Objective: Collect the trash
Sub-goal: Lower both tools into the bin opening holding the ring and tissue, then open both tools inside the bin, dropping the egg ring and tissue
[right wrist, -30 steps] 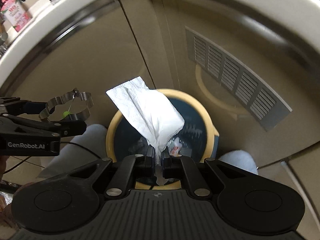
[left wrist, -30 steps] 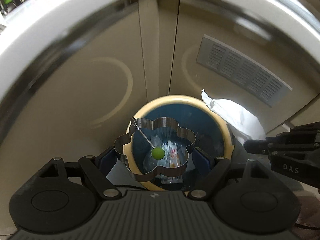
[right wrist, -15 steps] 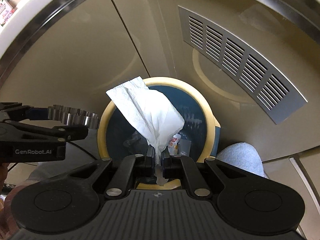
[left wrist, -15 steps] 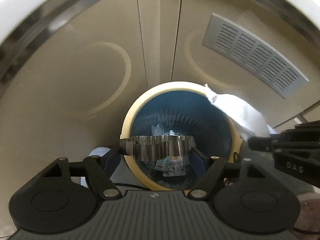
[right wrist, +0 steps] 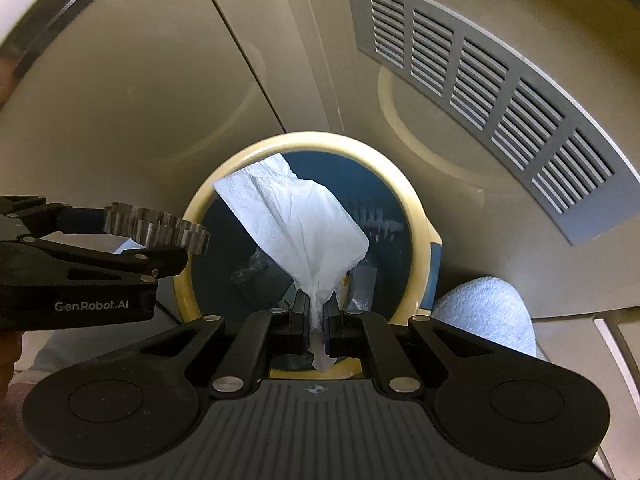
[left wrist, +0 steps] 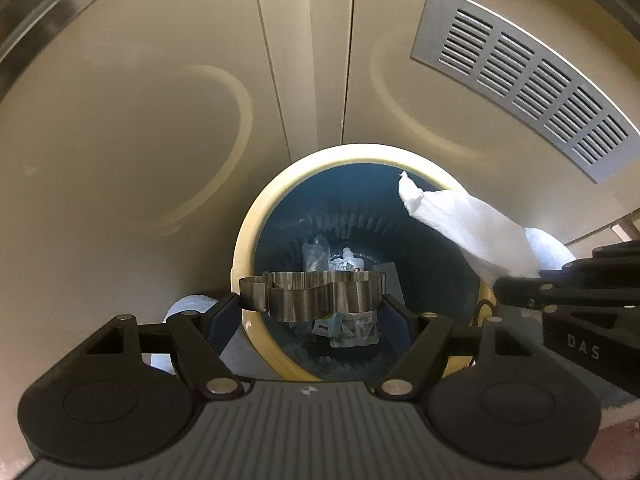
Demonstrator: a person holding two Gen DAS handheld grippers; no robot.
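A blue bin with a cream rim (left wrist: 256, 224) stands on the floor below both grippers, with plastic wrappers (left wrist: 348, 328) at its bottom. My left gripper (left wrist: 312, 304) is shut on a flower-shaped metal cookie cutter (left wrist: 316, 296). The cutter is seen edge-on above the bin's near left side. In the right wrist view the cutter (right wrist: 160, 228) hangs over the rim (right wrist: 416, 216) at the left. My right gripper (right wrist: 316, 304) is shut on a white paper napkin (right wrist: 304, 224) that fans out over the bin's mouth. The napkin (left wrist: 468, 228) also shows at the right of the left wrist view.
Beige cabinet doors rise behind the bin, with a grey vent grille (left wrist: 520, 68) at the upper right. A person's white fuzzy slippers flank the bin, one at the right (right wrist: 484, 316) and one at the left (left wrist: 184, 308).
Both grippers have sunk closer to the bin, which now looks larger. The cutter tipped from open-face to edge-on, and the green-tipped pick inside it is no longer visible.
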